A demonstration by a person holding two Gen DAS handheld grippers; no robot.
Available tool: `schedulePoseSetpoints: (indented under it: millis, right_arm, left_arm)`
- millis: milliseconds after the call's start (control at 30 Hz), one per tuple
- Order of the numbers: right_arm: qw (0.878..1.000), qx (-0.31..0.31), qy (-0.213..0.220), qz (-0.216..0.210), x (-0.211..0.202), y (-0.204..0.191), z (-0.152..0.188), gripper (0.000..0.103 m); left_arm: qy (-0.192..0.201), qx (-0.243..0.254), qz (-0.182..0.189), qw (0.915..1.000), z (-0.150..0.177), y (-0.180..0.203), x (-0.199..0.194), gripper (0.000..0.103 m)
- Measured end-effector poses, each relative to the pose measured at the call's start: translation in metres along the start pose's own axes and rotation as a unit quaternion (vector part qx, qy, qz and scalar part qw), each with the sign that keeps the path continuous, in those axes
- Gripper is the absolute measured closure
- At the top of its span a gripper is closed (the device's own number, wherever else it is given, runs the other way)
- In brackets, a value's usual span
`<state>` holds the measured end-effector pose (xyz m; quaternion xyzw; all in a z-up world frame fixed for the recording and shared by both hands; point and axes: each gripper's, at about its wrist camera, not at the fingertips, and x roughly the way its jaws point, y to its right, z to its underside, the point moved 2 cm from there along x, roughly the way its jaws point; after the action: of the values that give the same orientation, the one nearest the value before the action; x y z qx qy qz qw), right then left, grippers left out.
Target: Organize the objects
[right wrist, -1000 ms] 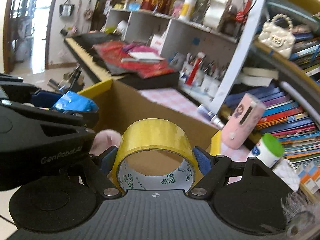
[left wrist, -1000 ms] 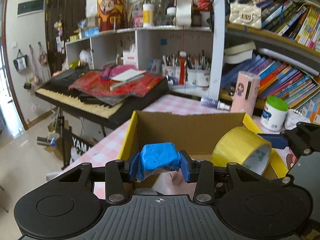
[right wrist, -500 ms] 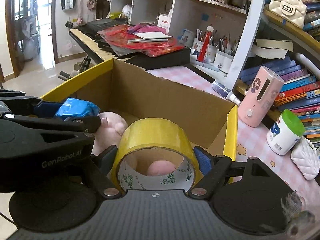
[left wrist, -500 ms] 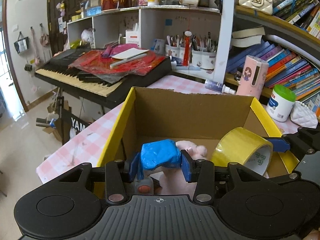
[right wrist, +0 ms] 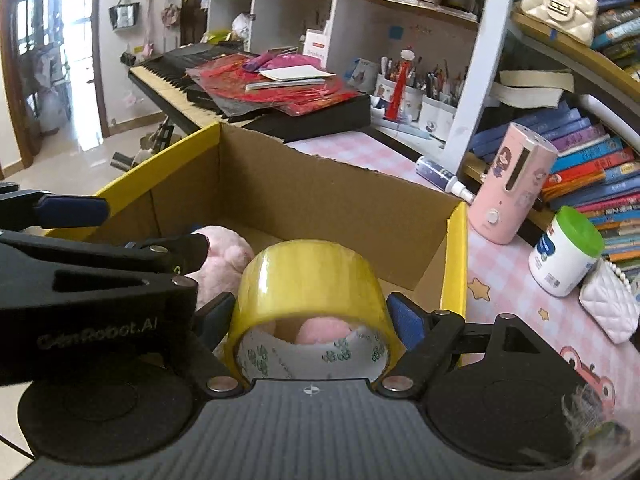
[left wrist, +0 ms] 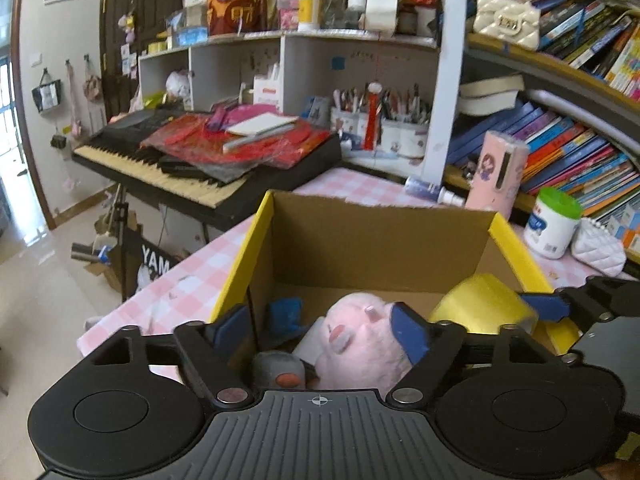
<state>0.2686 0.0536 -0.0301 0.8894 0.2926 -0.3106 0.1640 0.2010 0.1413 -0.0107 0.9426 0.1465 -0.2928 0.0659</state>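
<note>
An open cardboard box [left wrist: 376, 240] with yellow flaps stands on the pink checked table; it also shows in the right wrist view [right wrist: 320, 196]. My left gripper [left wrist: 320, 330] is open and empty over the box's near left part. Below it lie a blue packet [left wrist: 286, 312], a pink plush toy [left wrist: 360, 344] and a small grey toy [left wrist: 278, 368]. My right gripper [right wrist: 312, 312] is shut on a yellow tape roll [right wrist: 310, 280], held over the box's right side; the roll also shows in the left wrist view [left wrist: 480, 300].
To the right of the box stand a pink dispenser [right wrist: 512, 184], a green-lidded white jar [right wrist: 564, 250], a white quilted purse [right wrist: 612, 304] and a small bottle [right wrist: 440, 174]. Bookshelves rise behind. A keyboard [left wrist: 192, 164] piled with red paper stands left, beyond the table edge.
My left gripper has opened and let go of the blue packet, which now lies in the box. The right gripper still holds the tape roll, a little lower over the box.
</note>
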Motion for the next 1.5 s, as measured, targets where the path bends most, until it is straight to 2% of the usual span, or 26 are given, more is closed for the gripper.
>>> schedulePoseSetpoints:
  millis: [100,367,600,867,1167,1500]
  right_arm:
    - [1.000,-0.002,0.013,0.000,-0.012,-0.003,0.001,0.016]
    - [0.999,-0.005,0.048,0.022,-0.052,-0.018,0.008,0.013]
    - [0.996,0.019,0.071,0.056,-0.087,-0.032,0.021,0.013]
    - [0.990,0.072,0.062,0.101,-0.123,-0.048,0.054,0.013]
    - [0.976,0.116,0.043,0.179,-0.164,-0.063,0.109,0.011]
    - [0.948,0.159,0.033,0.272,-0.211,-0.065,0.159,0.009]
  left_arm:
    - [0.015,0.002,0.010,0.9998,-0.002,0.002,-0.010,0.014]
    - [0.052,-0.005,0.025,0.9983,0.001,-0.004,-0.044,0.010]
    - [0.064,-0.006,0.037,0.9972,0.014,-0.015,-0.072,0.009]
    - [0.057,0.008,0.053,0.9969,0.042,-0.022,-0.104,0.009]
    - [0.033,0.036,0.087,0.9951,0.083,-0.016,-0.136,0.008]
    - [0.032,0.082,0.143,0.9858,0.105,0.014,-0.161,0.005]
